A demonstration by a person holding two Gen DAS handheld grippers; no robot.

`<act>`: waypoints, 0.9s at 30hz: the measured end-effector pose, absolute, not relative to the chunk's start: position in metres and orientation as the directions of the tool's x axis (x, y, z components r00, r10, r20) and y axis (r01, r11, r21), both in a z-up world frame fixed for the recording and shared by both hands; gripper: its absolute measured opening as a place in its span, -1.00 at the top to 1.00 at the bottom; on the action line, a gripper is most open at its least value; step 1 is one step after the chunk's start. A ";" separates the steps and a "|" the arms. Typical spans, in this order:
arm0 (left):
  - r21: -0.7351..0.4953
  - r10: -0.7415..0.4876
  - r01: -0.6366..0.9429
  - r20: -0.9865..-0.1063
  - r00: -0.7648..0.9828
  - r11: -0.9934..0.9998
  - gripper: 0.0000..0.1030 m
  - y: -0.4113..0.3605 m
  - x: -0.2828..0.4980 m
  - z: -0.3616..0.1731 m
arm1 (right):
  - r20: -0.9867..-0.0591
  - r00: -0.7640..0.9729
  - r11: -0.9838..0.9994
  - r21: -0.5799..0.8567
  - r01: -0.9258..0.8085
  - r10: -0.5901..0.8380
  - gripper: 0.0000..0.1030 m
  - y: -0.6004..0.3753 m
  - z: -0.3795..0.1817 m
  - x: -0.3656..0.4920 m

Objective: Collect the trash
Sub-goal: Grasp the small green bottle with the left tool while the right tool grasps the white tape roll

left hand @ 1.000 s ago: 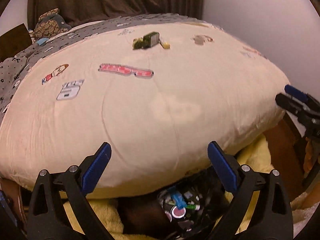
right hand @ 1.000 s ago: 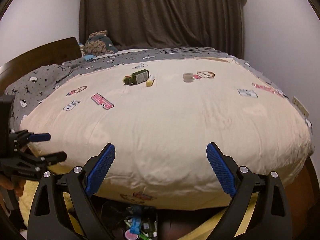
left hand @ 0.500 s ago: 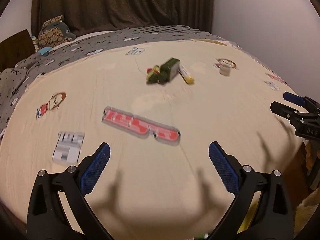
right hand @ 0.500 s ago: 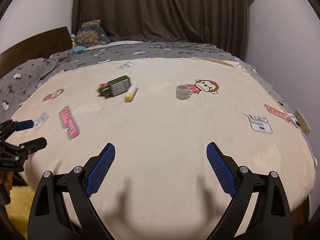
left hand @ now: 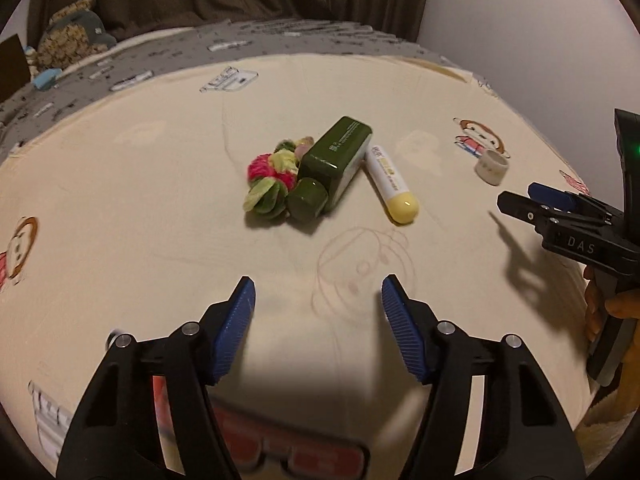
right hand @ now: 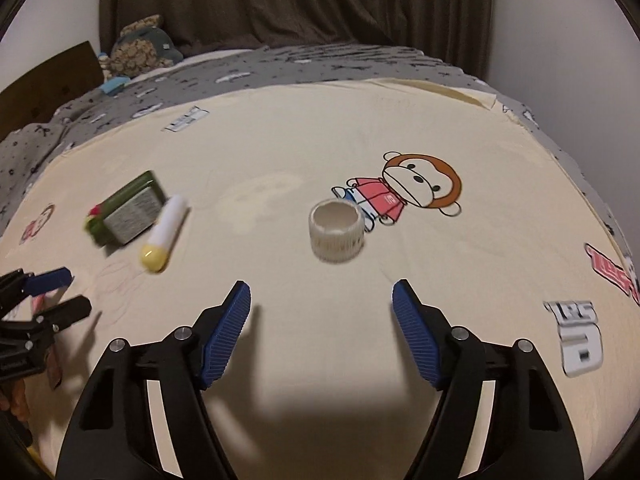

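Trash is scattered on the bed (left hand: 120, 208): beside the green bottle (left hand: 334, 164) are seen a yarn pompom (left hand: 268, 180) and a yellow-capped tube (left hand: 390, 184), a small white cup (right hand: 336, 228) farther off. Left hand-held gripper (left hand: 318, 308) and right hand-held gripper (right hand: 320, 308) are held half-open and empty, jaws just narrowed, probably sized for pickups.

Both tools (left hand: 318, 292) (right hand: 321, 296) part-closed, empty, angled down.

Both hand-held grippers (left hand: 318, 300) (right hand: 321, 300) narrowed, bottle (left hand: 334, 166) nearer
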State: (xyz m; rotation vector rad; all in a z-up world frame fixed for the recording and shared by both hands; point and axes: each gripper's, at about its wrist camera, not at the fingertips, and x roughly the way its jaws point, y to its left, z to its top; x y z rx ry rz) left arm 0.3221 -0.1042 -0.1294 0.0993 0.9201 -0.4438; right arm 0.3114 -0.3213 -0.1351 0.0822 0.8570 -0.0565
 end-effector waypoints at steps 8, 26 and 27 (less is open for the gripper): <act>-0.102 -0.335 0.424 -0.783 0.524 0.900 -0.20 -0.119 0.363 -0.131 | -0.778 0.628 0.993 0.072 0.090 -0.001 -0.44 -0.329 -0.144 0.341; -0.116 -0.362 0.444 -0.772 0.523 0.889 0.48 -0.128 0.392 -0.130 | -0.777 0.629 0.995 0.079 0.060 0.024 0.33 -0.328 -0.145 0.362; -0.117 -0.362 0.444 -0.773 0.521 0.888 0.48 -0.125 0.388 -0.130 | -0.777 0.629 0.995 0.078 0.056 0.025 0.33 -0.327 -0.145 0.361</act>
